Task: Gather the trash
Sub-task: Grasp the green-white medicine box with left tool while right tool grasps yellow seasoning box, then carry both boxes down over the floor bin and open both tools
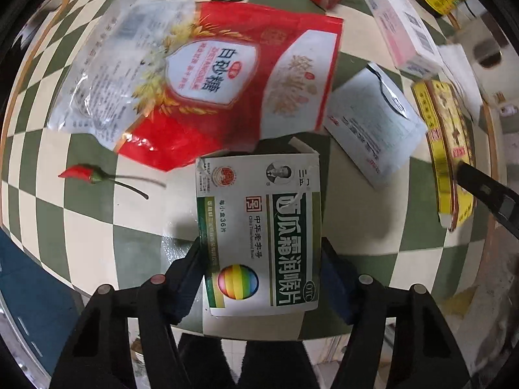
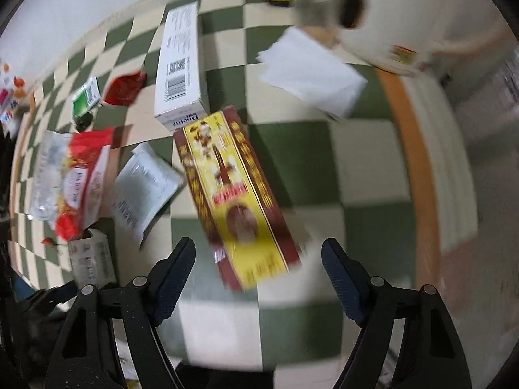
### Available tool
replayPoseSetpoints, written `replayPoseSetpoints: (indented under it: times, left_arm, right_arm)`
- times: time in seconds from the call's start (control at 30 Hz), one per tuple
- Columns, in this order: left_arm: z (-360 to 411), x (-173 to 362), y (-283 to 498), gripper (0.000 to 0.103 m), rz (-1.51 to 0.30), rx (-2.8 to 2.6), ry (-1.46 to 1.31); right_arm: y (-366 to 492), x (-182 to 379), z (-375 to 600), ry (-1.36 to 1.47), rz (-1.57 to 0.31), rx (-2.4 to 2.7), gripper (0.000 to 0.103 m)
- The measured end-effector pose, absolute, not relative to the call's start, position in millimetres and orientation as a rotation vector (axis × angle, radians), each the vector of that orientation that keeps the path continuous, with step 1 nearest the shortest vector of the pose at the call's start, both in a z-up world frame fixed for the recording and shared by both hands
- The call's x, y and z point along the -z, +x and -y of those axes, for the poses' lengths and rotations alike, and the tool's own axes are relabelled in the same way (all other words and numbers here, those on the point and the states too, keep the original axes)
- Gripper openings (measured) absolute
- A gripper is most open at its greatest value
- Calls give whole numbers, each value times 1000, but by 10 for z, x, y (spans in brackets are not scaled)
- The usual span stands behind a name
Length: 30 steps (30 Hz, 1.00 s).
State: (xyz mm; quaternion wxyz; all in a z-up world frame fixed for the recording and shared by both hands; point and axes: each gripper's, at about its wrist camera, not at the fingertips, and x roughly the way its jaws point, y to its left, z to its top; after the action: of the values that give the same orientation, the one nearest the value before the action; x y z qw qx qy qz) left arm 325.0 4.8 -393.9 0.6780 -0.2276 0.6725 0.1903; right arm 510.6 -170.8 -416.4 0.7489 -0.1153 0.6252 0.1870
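In the left wrist view the left tool (image 1: 261, 269) is clamped on a green-and-white medicine box (image 1: 259, 233), its dark fingers (image 1: 186, 278) pressing the box's two long sides at the lower centre of the frame, with the box's open flap pointing toward the frame's middle. Just above the box lies a red-and-white sugar bag (image 1: 201, 77), filling the upper left, and left of the box a small red chili (image 1: 82, 173) with a long stem rests on the checkered desk (image 1: 90, 236). To the right of the box sits a pale flat sachet (image 1: 373, 126), and beyond it, at the right edge, a long yellow-and-maroon box (image 1: 444, 149) with the tip of the other tool lying across its lower end. A white-and-pink carton (image 1: 399, 26) runs along the upper right. In the right wrist view the right tool (image 2: 259, 259) stands apart, fingers (image 2: 343, 278) wide and holding nothing, hovering over the near end of the yellow-and-maroon box (image 2: 233, 194) at the frame's centre; the picture is blurred. Above that box lies the white carton (image 2: 178, 64), a white paper sheet (image 2: 311, 71) sits in the upper right, and the sachet (image 2: 142, 184) and sugar bag (image 2: 74, 175) lie at centre left.
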Motion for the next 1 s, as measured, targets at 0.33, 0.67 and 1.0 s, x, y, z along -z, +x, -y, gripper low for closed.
replayPoseSetpoints:
  times: [0.33, 0.67, 1.0]
  left_arm:
    - [-128, 3811, 3075, 63, -1434, -459, -415]
    - [172, 3253, 2262, 63, -1221, -369, -225]
    - [23, 3491, 1085, 63, -1220, -337, -185]
  right_arm:
    - [5133, 4449, 1348, -350, -1343, -371, 66]
    - [3929, 3869, 1679, -197, -1246, -286, 65]
    - [1885, 3634, 2187, -14, -1221, -280, 64]
